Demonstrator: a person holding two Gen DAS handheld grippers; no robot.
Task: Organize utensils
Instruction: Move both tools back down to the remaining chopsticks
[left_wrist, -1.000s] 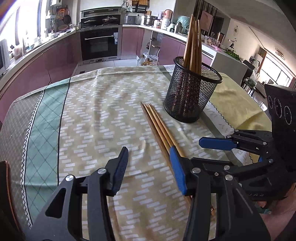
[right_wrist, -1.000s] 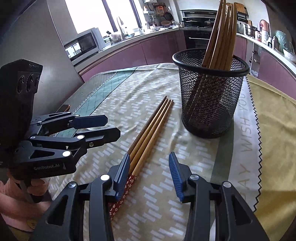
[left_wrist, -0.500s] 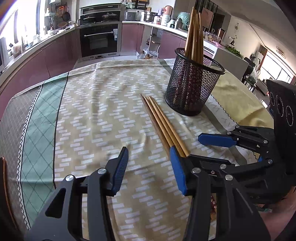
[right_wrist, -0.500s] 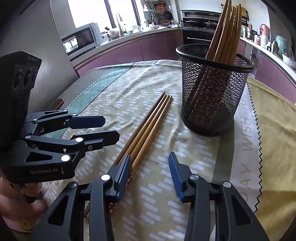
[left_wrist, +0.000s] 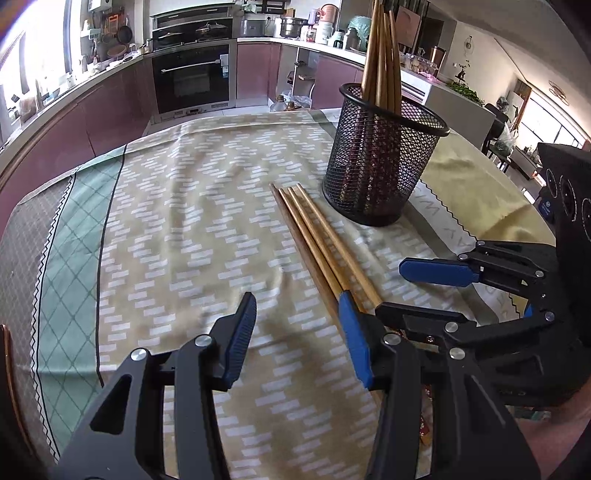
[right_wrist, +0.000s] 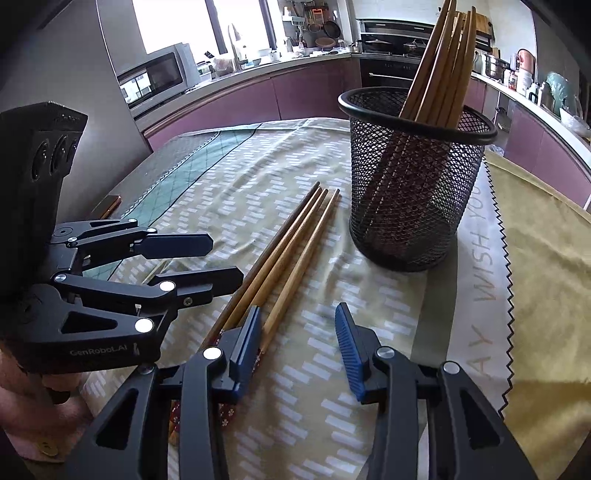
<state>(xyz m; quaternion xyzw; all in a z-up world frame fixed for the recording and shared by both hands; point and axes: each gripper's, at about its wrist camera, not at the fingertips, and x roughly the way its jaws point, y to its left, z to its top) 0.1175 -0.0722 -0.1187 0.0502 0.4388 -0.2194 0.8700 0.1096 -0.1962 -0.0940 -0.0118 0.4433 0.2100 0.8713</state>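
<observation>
Three wooden chopsticks (left_wrist: 314, 236) lie side by side on the tablecloth, also in the right wrist view (right_wrist: 291, 254). A black mesh cup (left_wrist: 380, 166) stands just right of their far tips and holds several upright chopsticks (left_wrist: 380, 59); it also shows in the right wrist view (right_wrist: 413, 181). My left gripper (left_wrist: 295, 314) is open and empty, low over the cloth beside the chopsticks' near ends. My right gripper (right_wrist: 295, 325) is open and empty, its left finger over the near ends. Each gripper shows in the other's view, the right one (left_wrist: 413, 288) and the left one (right_wrist: 225, 258).
A patterned tablecloth (left_wrist: 177, 229) covers the table, with a green band (left_wrist: 66, 266) at the left and a yellow cloth (right_wrist: 546, 266) at the right. Kitchen counters and an oven (left_wrist: 192, 77) stand behind the table.
Both grippers have drawn back a little and risen, so the cup and the chopsticks sit slightly farther off. Both stay open. The chopsticks have not moved.
</observation>
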